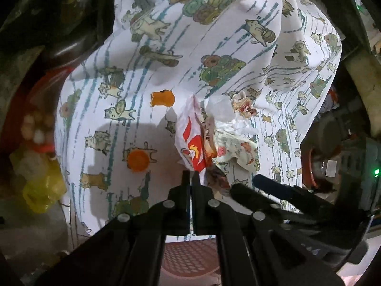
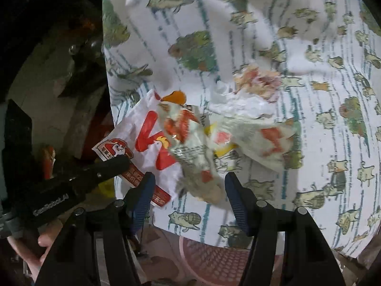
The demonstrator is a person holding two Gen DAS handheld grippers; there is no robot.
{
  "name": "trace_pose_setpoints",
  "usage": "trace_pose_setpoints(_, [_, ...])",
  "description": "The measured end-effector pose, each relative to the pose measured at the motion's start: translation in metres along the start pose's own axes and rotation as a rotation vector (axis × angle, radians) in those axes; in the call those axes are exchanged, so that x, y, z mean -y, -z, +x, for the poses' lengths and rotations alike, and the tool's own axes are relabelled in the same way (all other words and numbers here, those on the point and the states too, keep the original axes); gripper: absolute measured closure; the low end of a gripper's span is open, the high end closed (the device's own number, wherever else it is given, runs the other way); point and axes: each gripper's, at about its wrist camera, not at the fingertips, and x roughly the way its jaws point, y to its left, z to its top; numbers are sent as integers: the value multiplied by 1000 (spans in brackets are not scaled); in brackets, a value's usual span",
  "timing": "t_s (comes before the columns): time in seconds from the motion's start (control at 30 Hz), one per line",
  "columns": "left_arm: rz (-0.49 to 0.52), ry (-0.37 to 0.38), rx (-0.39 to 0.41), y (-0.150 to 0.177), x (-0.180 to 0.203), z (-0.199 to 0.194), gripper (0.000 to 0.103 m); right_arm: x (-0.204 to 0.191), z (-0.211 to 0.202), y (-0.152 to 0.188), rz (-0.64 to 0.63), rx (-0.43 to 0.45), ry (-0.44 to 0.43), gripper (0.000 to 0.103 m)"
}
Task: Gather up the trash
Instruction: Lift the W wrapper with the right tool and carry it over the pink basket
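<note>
A pile of trash lies on a cat-print tablecloth (image 1: pixel 114 54): a white and red paper bag (image 1: pixel 193 140), crumpled wrappers (image 1: pixel 235 140) and stained tissue (image 1: pixel 243 104). My left gripper (image 1: pixel 190 176) is shut on the near edge of the paper bag; in the right wrist view it (image 2: pixel 123 160) pinches the bag (image 2: pixel 147 140) at its left corner. My right gripper (image 2: pixel 188 186) is open, its fingers either side of a crumpled clear wrapper (image 2: pixel 197 164). An orange bottle cap (image 1: pixel 138 159) and an orange scrap (image 1: pixel 163 99) lie left of the pile.
A pink perforated basket (image 1: pixel 190 255) stands below the table edge, also in the right wrist view (image 2: pixel 214 259). A yellow plastic bag (image 1: pixel 40 186) and red containers sit in the dark at the left. More clutter is at the right (image 1: pixel 333 143).
</note>
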Motion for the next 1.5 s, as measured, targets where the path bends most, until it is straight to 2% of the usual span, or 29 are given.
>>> trace_pose_setpoints(0.07, [-7,-1,1,1,-2,-1,102,-3,13,0,-8,-21,10,43])
trace_pose_setpoints(0.13, [-8,1,2,2,-2,0,102,-2,25,1,6,-42,16,60])
trace_pose_setpoints(0.2, [-6,-3,6,3,-1,-1,102,0,32,2,22,-49,19,90])
trace_pose_setpoints(0.33, [7,-48,30,5,-2,-5,102,2,17,4,36,27,26,99])
trace_pose_setpoints(0.57, [79,-144,134,8,9,-22,102,12,-31,8,20,162,-51,100])
trace_pose_setpoints(0.7, [77,-140,174,12,11,-33,102,29,-49,9,22,201,-87,100])
trace_pose_setpoints(0.87, [99,-143,236,24,22,-57,102,40,-70,23,-6,234,-72,100])
trace_pose_setpoints(1.0, [93,-122,250,36,27,-74,102,40,-94,37,-28,264,-70,100])
trace_pose_setpoints(1.17, [83,-132,204,52,32,-79,102,37,-117,54,-8,248,-89,100])
trace_pose_setpoints(1.27, [123,-177,164,67,39,-79,102,42,-129,70,71,206,-225,100])
trace_pose_setpoints(1.3, [134,-180,151,72,41,-79,102,41,-133,77,72,201,-234,100])
trace_pose_setpoints(1.4, [153,-179,87,90,43,-73,102,32,-137,101,19,171,-201,100])
trace_pose_setpoints(1.5, [163,-181,12,108,41,-60,102,24,-126,121,-30,105,-141,100])
